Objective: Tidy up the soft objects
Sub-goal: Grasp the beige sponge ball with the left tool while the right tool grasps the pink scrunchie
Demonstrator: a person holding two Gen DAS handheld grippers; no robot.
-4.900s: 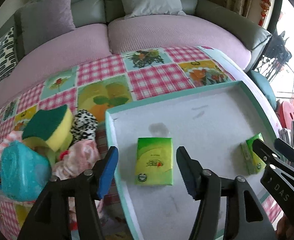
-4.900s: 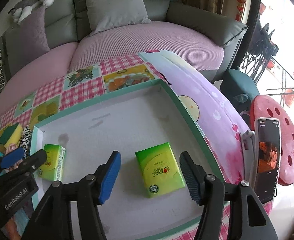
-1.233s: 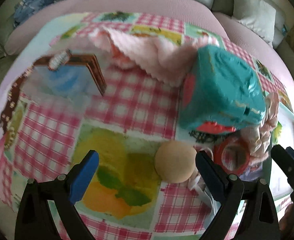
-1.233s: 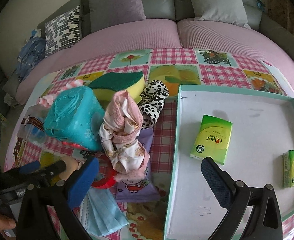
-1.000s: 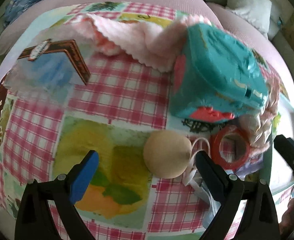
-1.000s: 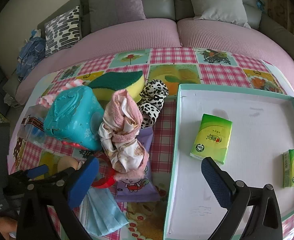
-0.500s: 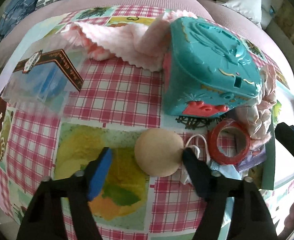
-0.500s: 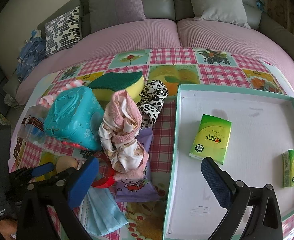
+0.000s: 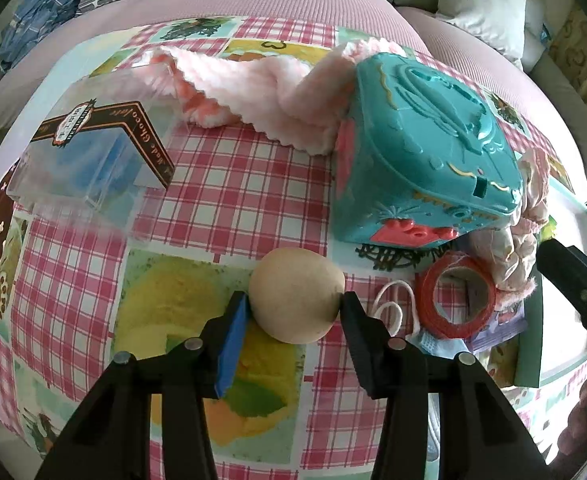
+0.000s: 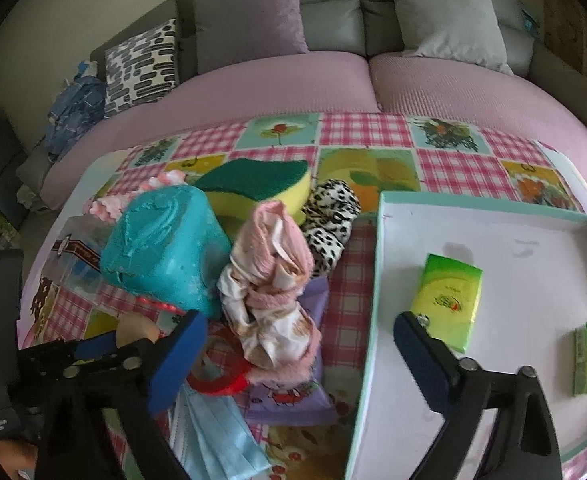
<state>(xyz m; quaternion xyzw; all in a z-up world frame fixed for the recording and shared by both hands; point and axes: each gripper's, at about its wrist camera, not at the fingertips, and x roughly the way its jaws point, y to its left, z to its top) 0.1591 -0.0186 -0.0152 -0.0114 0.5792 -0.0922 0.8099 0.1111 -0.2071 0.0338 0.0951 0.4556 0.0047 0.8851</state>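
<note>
The left tool [image 9: 295,310] has drawn its jaws in from a wide spread and is closing on the beige foam ball [image 9: 296,295], which a second ago sat loose between them; now both pads look to be touching its sides, so I take the grip as just forming rather than firm. The ball rests on the checked cloth of the desk [image 9: 229,200], towards the near edge at the left end, just in front of the teal plastic box [image 9: 425,152] and beside the red tape roll [image 9: 455,300]. A pink fluffy cloth [image 9: 261,80] lies behind the box towards the far edge, and a clear chocolate box [image 9: 89,156] sits near the left edge. The right tool [image 10: 299,354] hangs over the middle of the desk, its jaws still spread wide but beginning to close, with nothing pinched between them; beneath it are the bundled pink and patterned cloth [image 10: 271,296] and a blue face mask [image 10: 217,428]. The white tray [image 10: 377,280] fills the right end and holds two green tissue packs [image 10: 447,300], so I judge the ball will go there next. Being round and squashy, it could squirt out if the squeeze is off centre.
</note>
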